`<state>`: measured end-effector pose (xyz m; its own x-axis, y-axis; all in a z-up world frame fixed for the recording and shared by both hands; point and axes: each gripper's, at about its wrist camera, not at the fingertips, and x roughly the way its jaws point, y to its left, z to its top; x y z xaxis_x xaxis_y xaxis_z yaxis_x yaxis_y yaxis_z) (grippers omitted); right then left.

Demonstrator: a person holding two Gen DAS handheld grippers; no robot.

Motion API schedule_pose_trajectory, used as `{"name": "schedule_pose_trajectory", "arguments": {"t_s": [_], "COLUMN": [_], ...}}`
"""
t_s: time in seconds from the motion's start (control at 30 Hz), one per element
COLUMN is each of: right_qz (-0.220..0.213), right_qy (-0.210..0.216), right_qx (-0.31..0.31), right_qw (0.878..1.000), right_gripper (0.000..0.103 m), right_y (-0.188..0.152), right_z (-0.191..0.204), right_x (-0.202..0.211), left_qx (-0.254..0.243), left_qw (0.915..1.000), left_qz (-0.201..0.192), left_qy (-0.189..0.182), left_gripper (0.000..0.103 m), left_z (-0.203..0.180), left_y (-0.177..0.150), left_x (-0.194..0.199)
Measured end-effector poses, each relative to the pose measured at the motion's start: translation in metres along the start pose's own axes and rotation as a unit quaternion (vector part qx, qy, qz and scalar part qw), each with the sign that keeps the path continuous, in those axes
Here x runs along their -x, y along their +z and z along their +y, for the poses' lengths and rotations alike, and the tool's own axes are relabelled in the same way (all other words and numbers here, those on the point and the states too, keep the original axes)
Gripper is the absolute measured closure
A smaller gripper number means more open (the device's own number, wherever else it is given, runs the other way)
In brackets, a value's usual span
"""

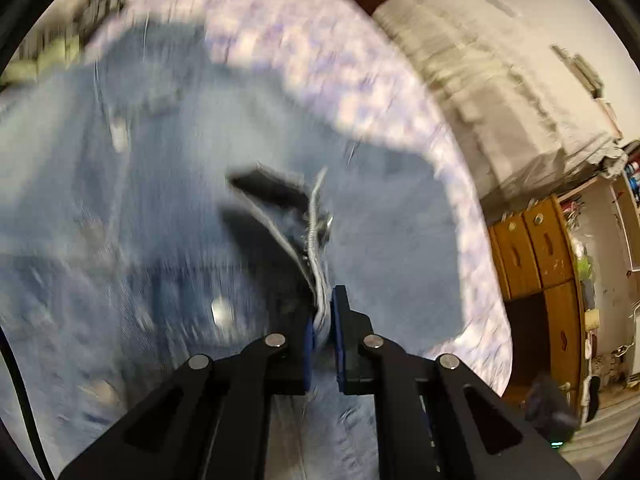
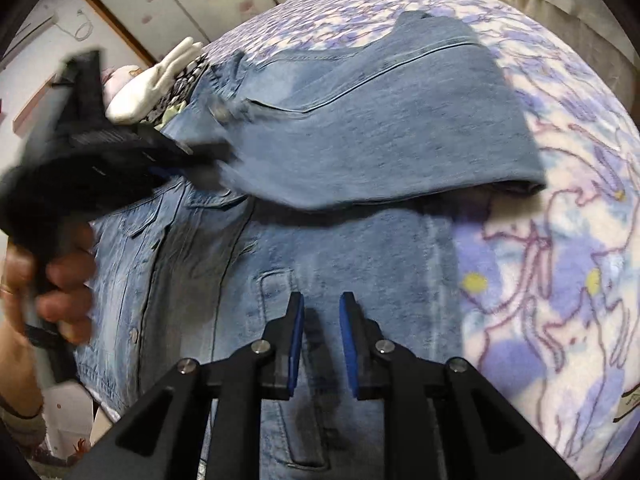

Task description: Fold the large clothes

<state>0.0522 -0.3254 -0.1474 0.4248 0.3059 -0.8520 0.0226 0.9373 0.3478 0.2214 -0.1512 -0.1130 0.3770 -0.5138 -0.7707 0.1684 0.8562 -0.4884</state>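
Denim jacket [image 2: 360, 128] on blanket [image 2: 560, 280]; left claw [image 1: 324, 320] pinching hem, right claw [image 2: 322, 320] released.

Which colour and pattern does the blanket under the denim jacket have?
Purple and white blanket with outlined figures and small yellow spots, clearest in the right wrist view.

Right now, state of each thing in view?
denim jacket: on the bed, one sleeve folded across the body
left gripper: jaws shut on a jacket edge
right gripper: jaws parted above the jacket, holding nothing
floral blanket: spread flat under the jacket
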Motion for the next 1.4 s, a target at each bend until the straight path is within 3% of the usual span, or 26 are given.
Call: {"name": "schedule_pose_trajectory", "arguments": {"t_s": [0.1,0.2,0.33,0.43,0.5,0.57,0.63,0.73,0.77,0.9,1.03,1.2,1.4], "right_qz": [-0.009,-0.020,-0.024,-0.020,-0.016,-0.010,-0.006,0.001,0.002,-0.005,-0.013,-0.031,-0.057], "right_qy": [-0.006,-0.016,-0.025,-0.027,-0.029,-0.029,-0.031,-0.034,-0.038,-0.043,-0.047,-0.052,-0.069], "right_qx": [-0.019,-0.029,-0.037,-0.037,-0.031,-0.023,-0.016,-0.004,0.001,0.010,0.018,0.016,0.017], "right_qw": [1.000,0.999,0.999,0.999,0.999,0.999,0.999,0.999,0.999,0.999,0.999,0.998,0.996], "right_gripper": [0.085,0.085,0.085,0.085,0.085,0.085,0.085,0.085,0.085,0.062,0.062,0.062,0.062], "right_y": [0.003,0.006,0.006,0.005,0.004,0.004,0.006,0.006,0.007,0.013,0.031,0.068,0.116], "right_z": [-0.010,-0.018,-0.026,-0.025,-0.022,-0.017,-0.009,-0.001,0.001,0.009,0.018,0.020,0.017], "right_x": [0.007,0.012,0.014,0.013,0.010,0.007,0.002,-0.002,-0.003,-0.005,-0.006,-0.007,-0.017], "left_qx": [-0.027,-0.056,-0.061,-0.037,-0.029,-0.014,0.017,0.072,0.088,0.157,0.174,0.169,0.168], "left_qw": [0.9978,0.9905,0.9791,0.9755,0.9727,0.9766,0.9837,0.9846,0.9846,0.9812,0.9793,0.9827,0.9824], "left_qz": [-0.059,-0.119,-0.170,-0.176,-0.166,-0.133,-0.075,-0.020,-0.016,-0.025,-0.034,-0.023,0.008], "left_qy": [0.007,0.041,0.093,0.127,0.159,0.168,0.162,0.158,0.150,0.109,0.098,0.072,0.081], "left_gripper": [0.097,0.097,0.097,0.097,0.097,0.096,0.077,0.057,0.056,0.048,0.047,0.045,0.042], "left_z": [-0.014,-0.017,0.016,0.058,0.085,0.124,0.155,0.194,0.206,0.246,0.266,0.283,0.296], "left_y": [0.035,0.060,0.073,0.068,0.063,0.049,0.041,0.021,0.015,0.008,0.016,0.042,0.067], "left_x": [0.040,0.083,0.136,0.152,0.145,0.136,0.113,0.093,0.092,0.096,0.096,0.089,0.066]}}
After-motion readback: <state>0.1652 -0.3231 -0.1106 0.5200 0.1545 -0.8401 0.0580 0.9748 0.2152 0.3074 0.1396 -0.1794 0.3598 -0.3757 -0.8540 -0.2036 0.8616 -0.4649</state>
